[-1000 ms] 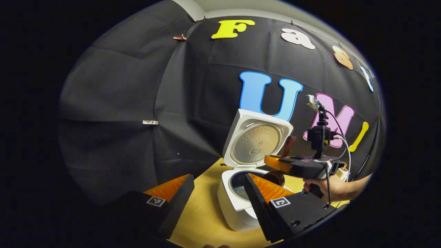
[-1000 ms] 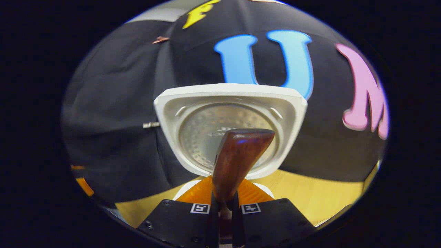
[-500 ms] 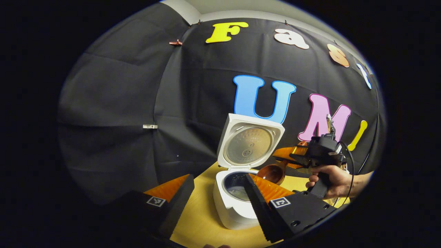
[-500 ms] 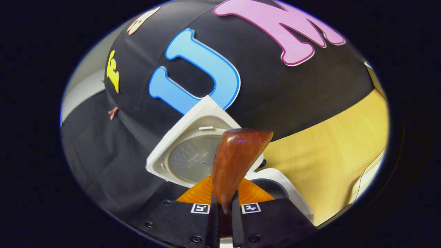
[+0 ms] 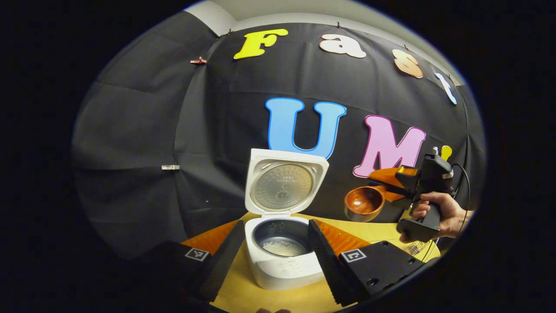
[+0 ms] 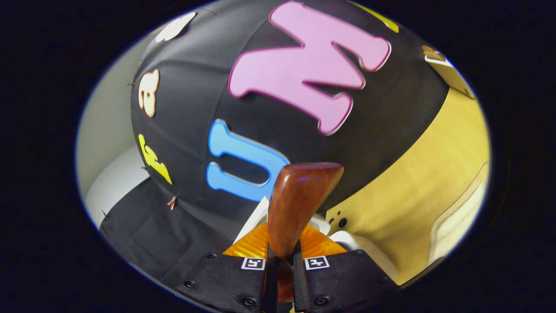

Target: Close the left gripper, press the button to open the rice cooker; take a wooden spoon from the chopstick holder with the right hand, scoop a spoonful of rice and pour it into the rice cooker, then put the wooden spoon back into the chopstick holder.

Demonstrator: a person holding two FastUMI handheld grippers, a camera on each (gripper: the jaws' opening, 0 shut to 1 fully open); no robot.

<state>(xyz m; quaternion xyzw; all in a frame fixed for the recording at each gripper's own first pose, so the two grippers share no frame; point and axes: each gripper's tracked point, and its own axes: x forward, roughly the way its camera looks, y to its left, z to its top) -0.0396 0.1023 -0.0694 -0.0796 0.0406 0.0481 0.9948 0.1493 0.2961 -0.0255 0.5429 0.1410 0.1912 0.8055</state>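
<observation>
I see the rice cooker (image 5: 282, 256) standing open on the wooden table (image 5: 243, 295), its lid (image 5: 284, 187) raised upright and some rice in its pot. My left gripper (image 5: 273, 252) hangs released, its fingers spread to either side of the cooker without touching it. To the right, a hand (image 5: 438, 213) holds my right gripper (image 5: 391, 182) in the air, clenched on the wooden spoon (image 6: 299, 204); the spoon's bowl (image 5: 364, 203) is tipped sideways, well apart from the cooker.
</observation>
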